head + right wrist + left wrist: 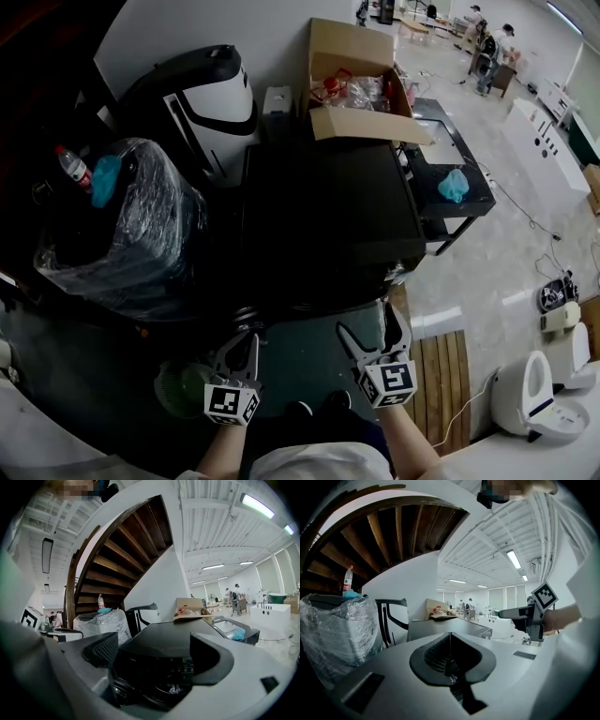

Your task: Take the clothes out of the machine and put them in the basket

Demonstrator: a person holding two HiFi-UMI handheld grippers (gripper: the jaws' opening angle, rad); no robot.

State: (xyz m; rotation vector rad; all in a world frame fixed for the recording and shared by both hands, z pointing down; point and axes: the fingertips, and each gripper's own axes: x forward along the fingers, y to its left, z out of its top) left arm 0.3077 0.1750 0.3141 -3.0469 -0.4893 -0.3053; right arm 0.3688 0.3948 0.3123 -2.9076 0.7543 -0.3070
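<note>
Machine (328, 211): black, flat dark top, mid-room, right in front of the person (319, 461); both grippers sit at its near front edge.
Wrapped bin (122, 234): clear plastic film all round, just beside the machine on its left.
Black-and-white unit (211, 98): behind the bin, by the wall.
Cardboard box (361, 80): open, flaps out, red and clear stuff inside; at the machine's far edge, on it or behind it, cannot tell which.
Side table (469, 206): low, black, to the right of the machine, blue cloth (453, 185) lying on it.
Right gripper (375, 333): jaws spread, pinching nothing; the machine's front and its round door (164, 686) show between them.
Left gripper (246, 345): jaws pressed together, nothing between them, aimed level over the machine's top.
Green round thing (178, 389): low down, just left of the left gripper; too blurred to say if it is a basket.
Bottle (73, 167): red label, on top of the bin, next to a blue rag (106, 178).
Pale patch (176, 688): crumpled, inside the round door; too small to call it clothes.
</note>
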